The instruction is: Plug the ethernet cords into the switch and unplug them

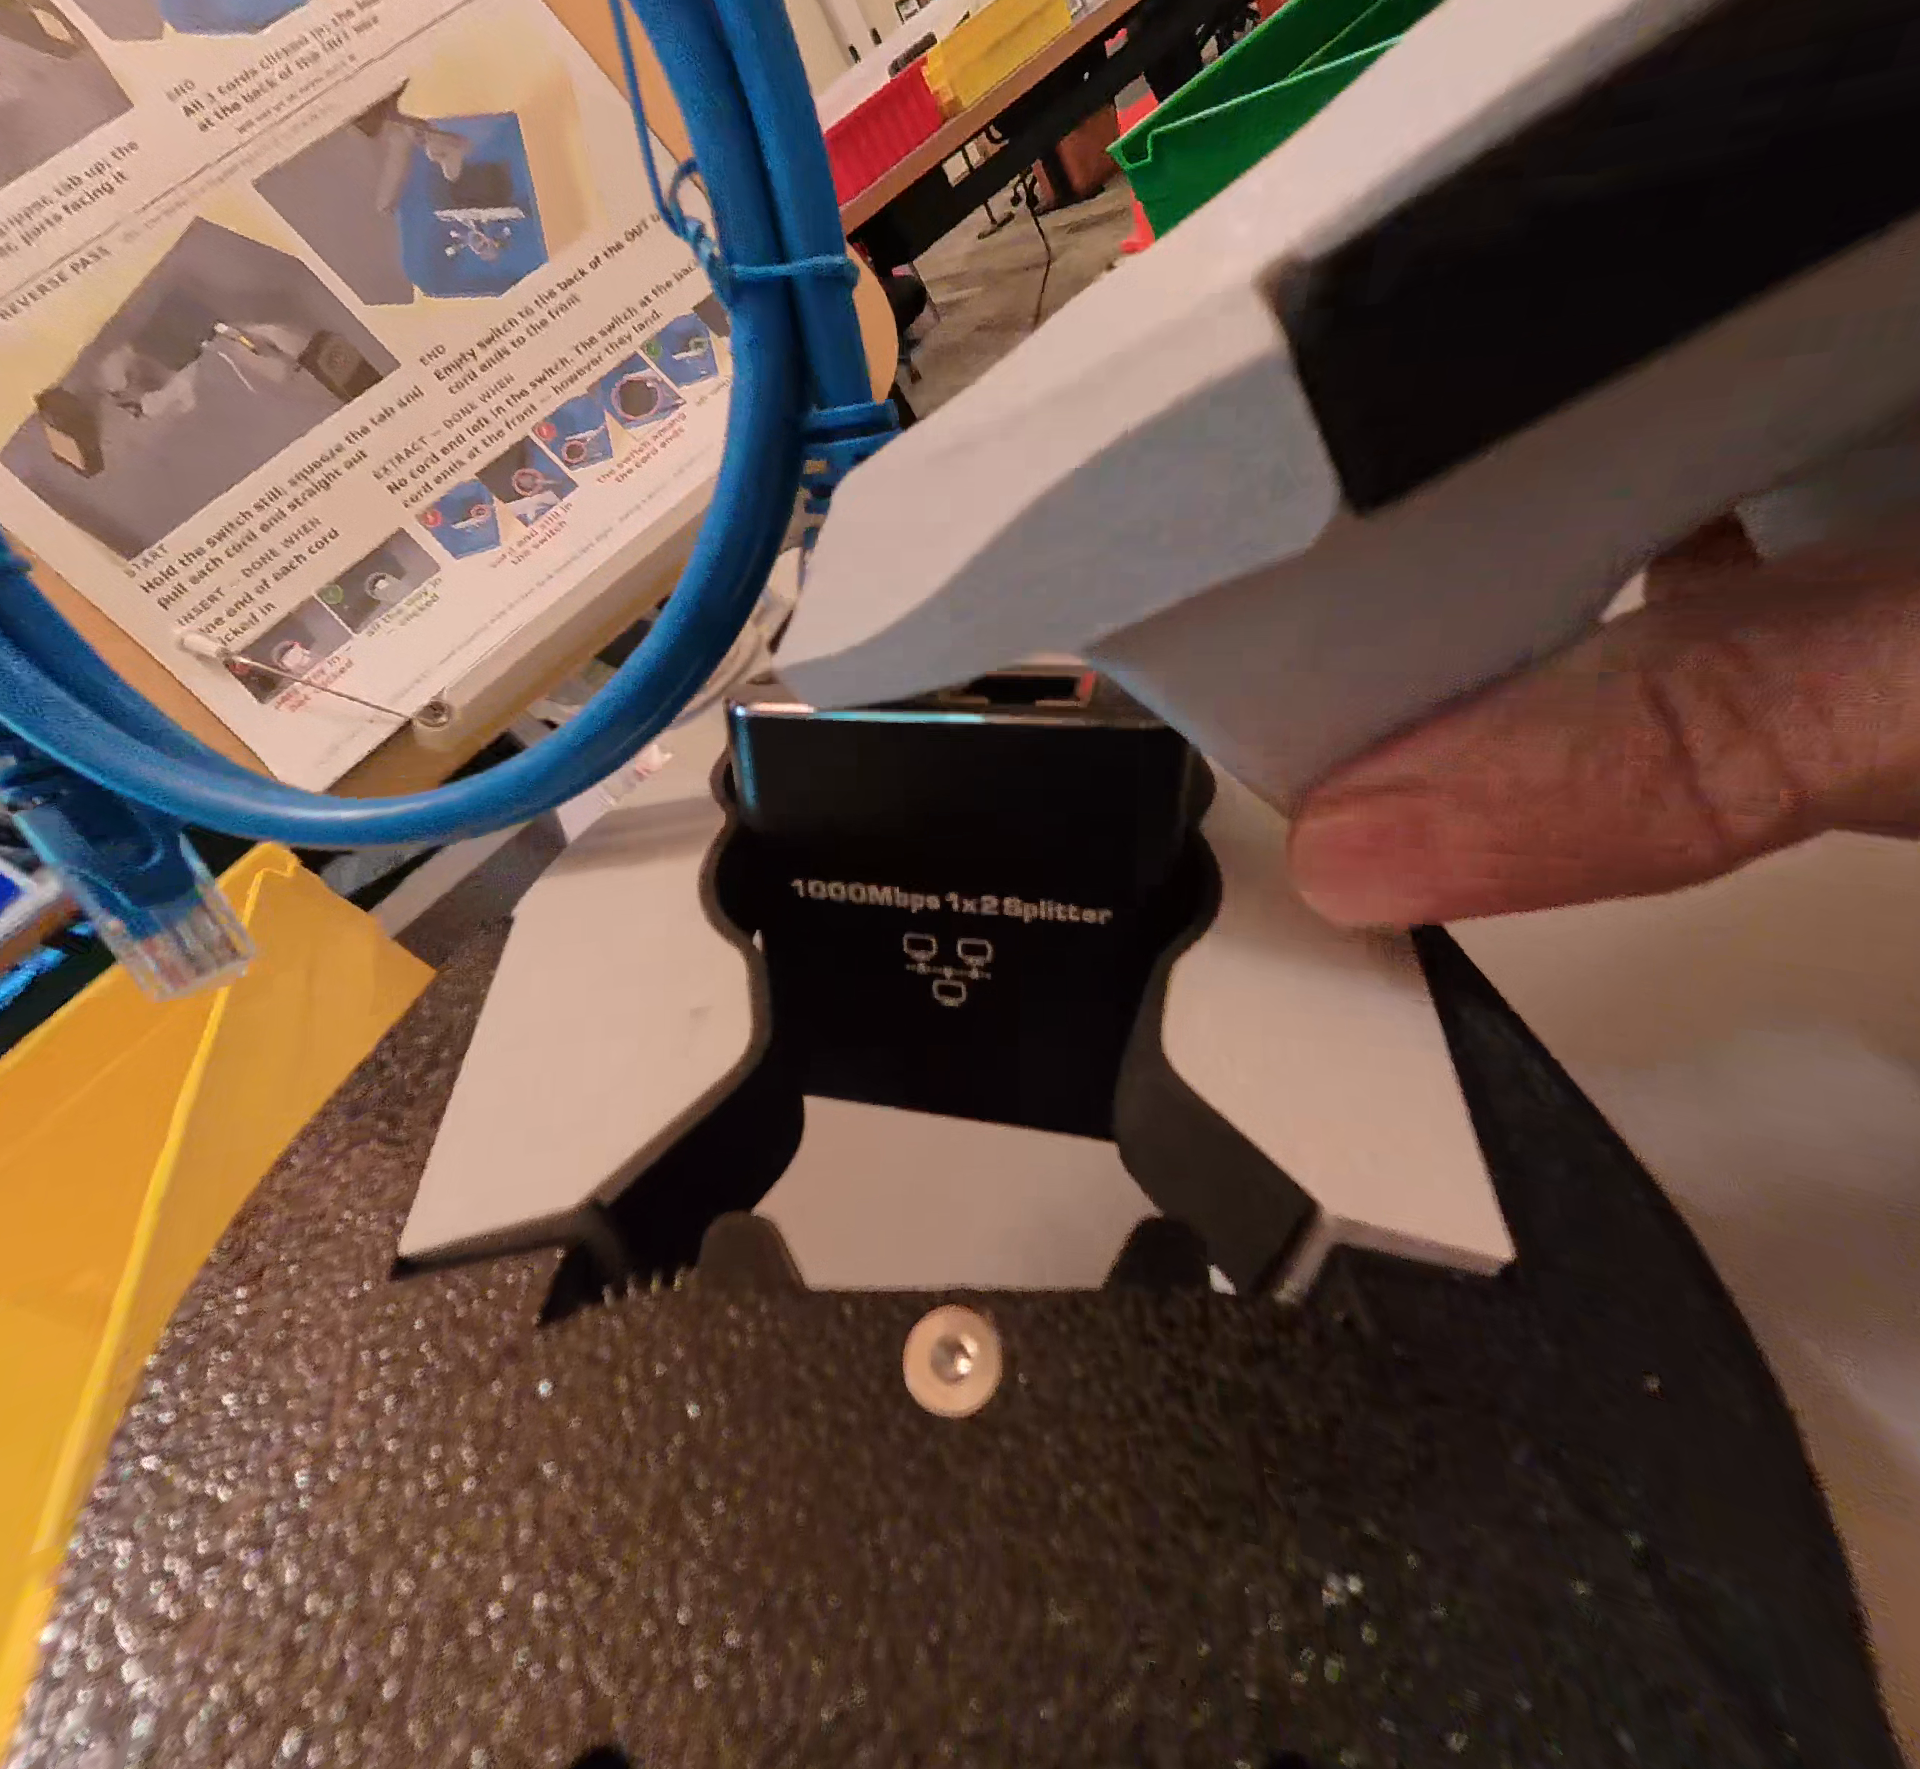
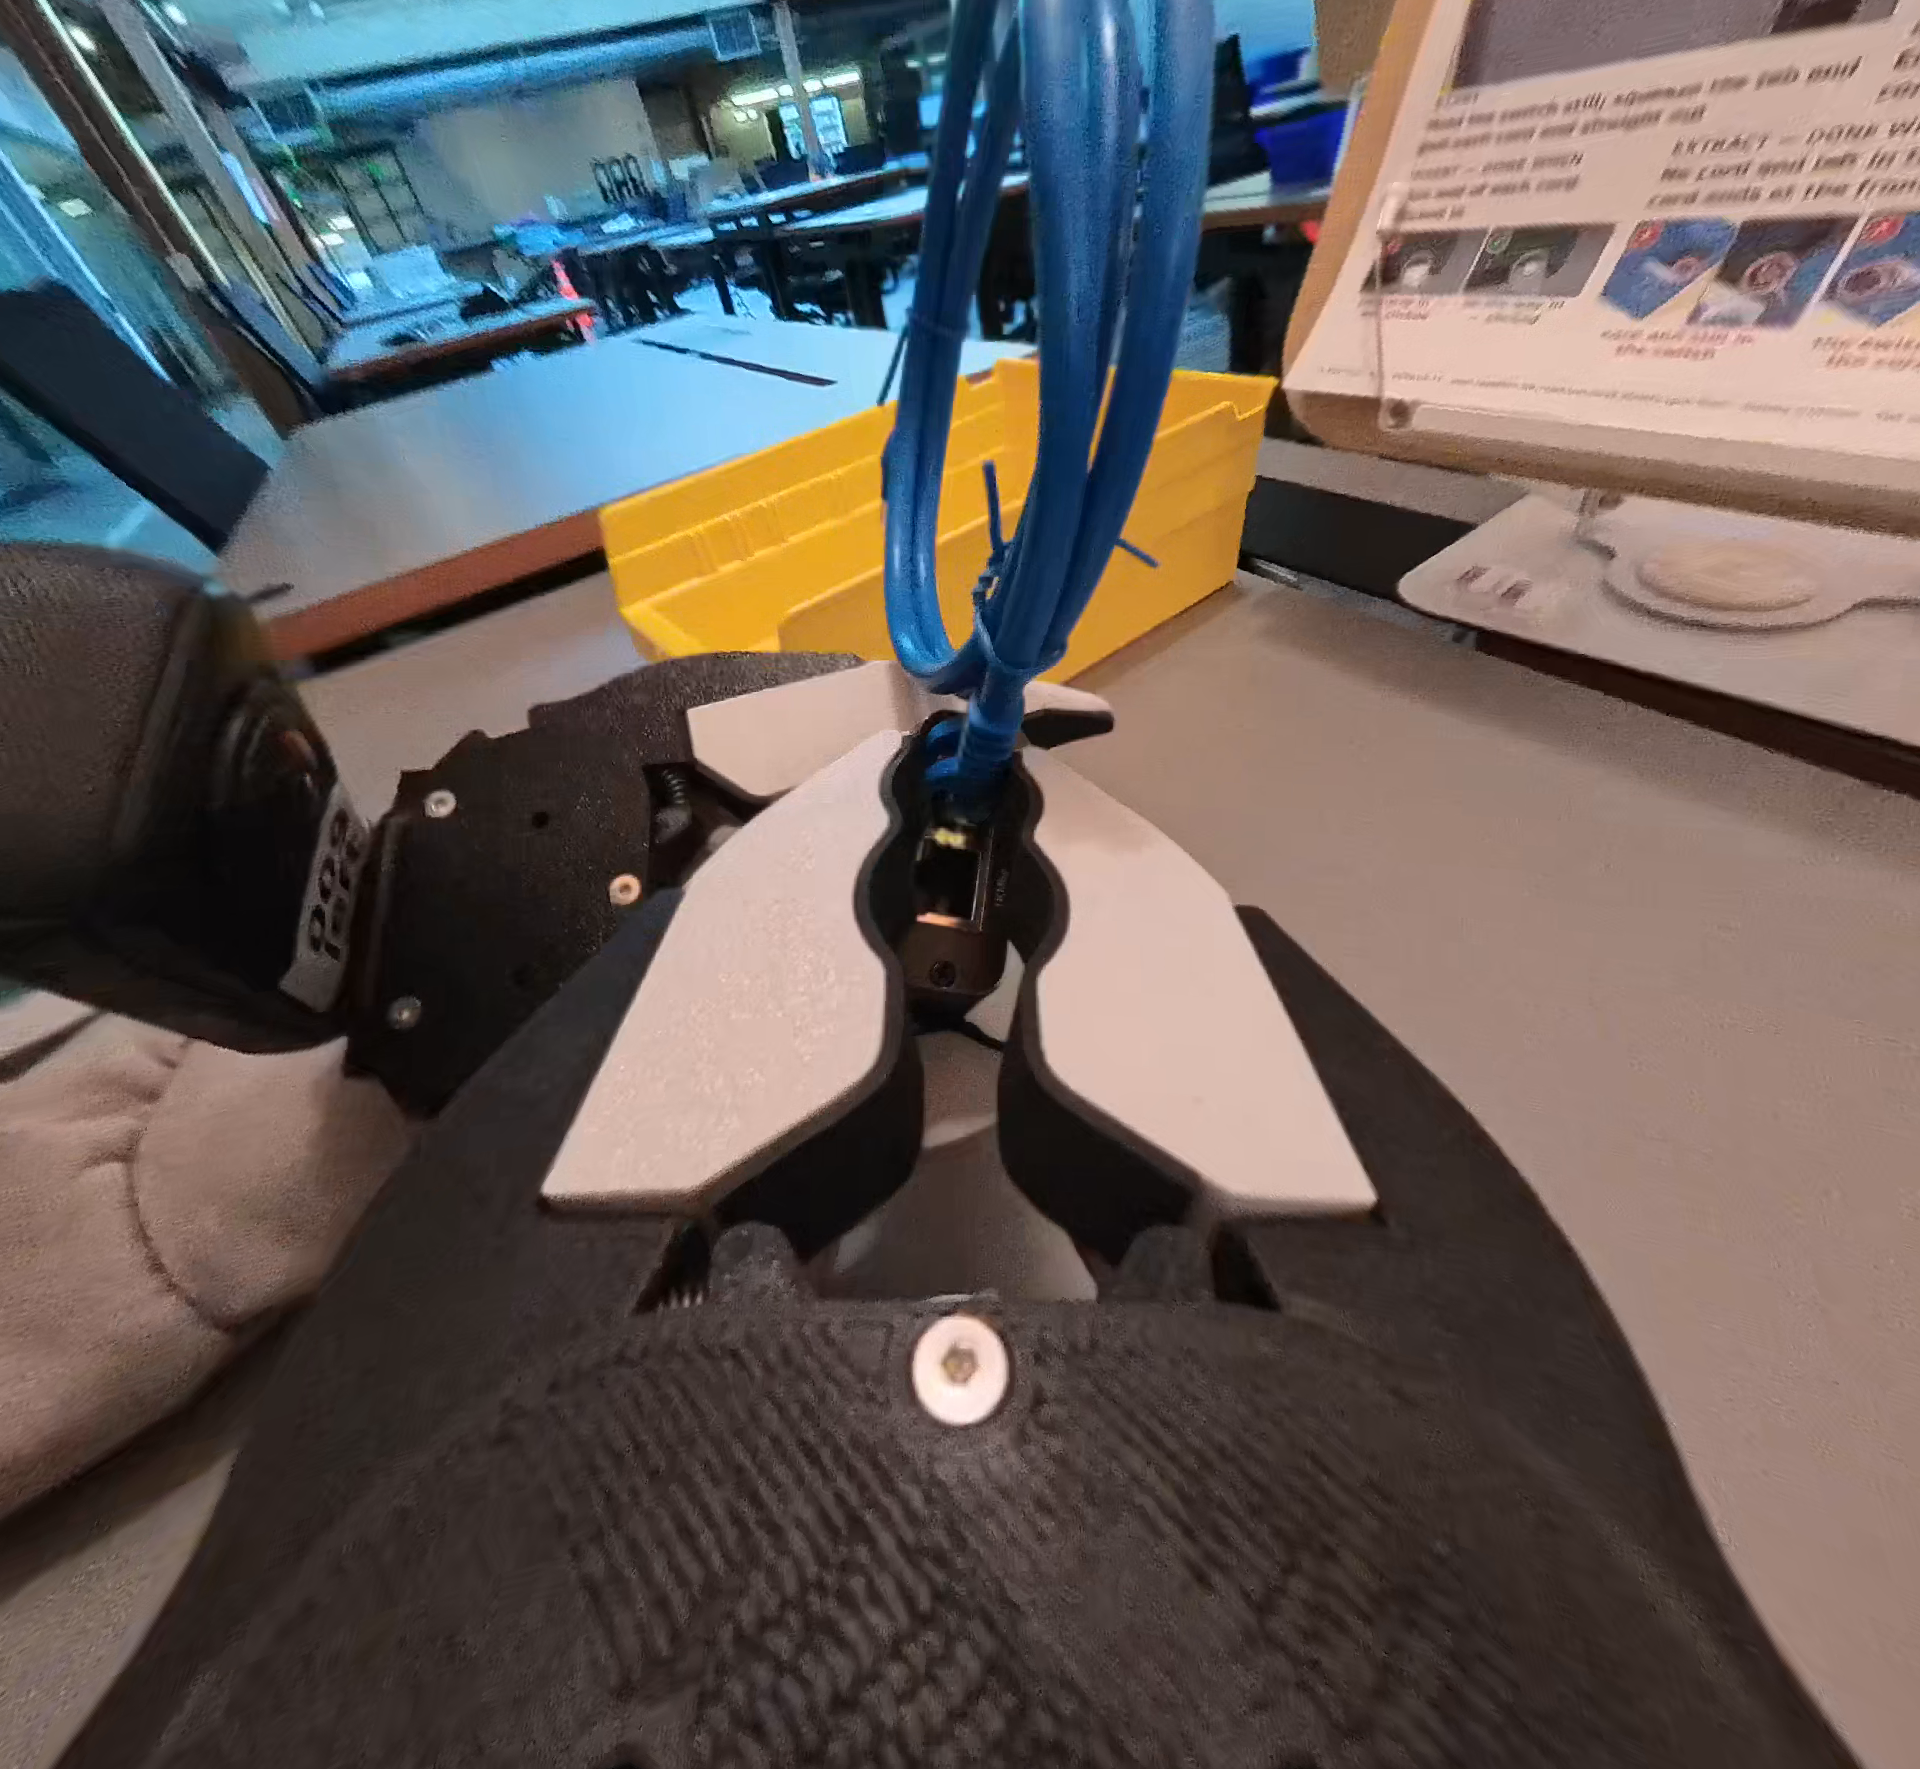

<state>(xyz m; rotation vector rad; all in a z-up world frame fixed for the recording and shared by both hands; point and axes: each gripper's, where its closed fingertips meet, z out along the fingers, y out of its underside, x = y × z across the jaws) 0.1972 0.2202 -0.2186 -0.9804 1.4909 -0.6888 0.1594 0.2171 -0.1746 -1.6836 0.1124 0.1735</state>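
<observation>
The left hand-held gripper (image 1: 961,898) has its white fingers closed snugly on the small black box-shaped switch (image 1: 956,930), holding it out over the grey desk (image 2: 1507,888). From the right wrist view, the right hand-held gripper (image 2: 961,846) reaches in across the switch's port face, its fingers nearly closed around the plug end of the coiled blue ethernet cord (image 2: 1039,317), which stands up out of one port. Whether those fingers truly pinch the plug or only bracket it cannot be told from here. The cord's other clear plastic plug (image 1: 171,930) dangles free at the far left, above a yellow plastic bin (image 2: 935,524). A person's bare finger (image 1: 1621,743) rests under the right tool in the left wrist view, and a printed instruction sheet on a stand (image 2: 1662,213) sits at the far right of the desk.

This looks like the plugging or unplugging moment at that port. To do it well, the left tool should keep the switch dead still while the right works straight along the port's axis, with no twisting. If it is coming out, the latch tab needs pressing before any pull. The heavy loop overhead could tug sideways, so a squared-up grip matters.
</observation>
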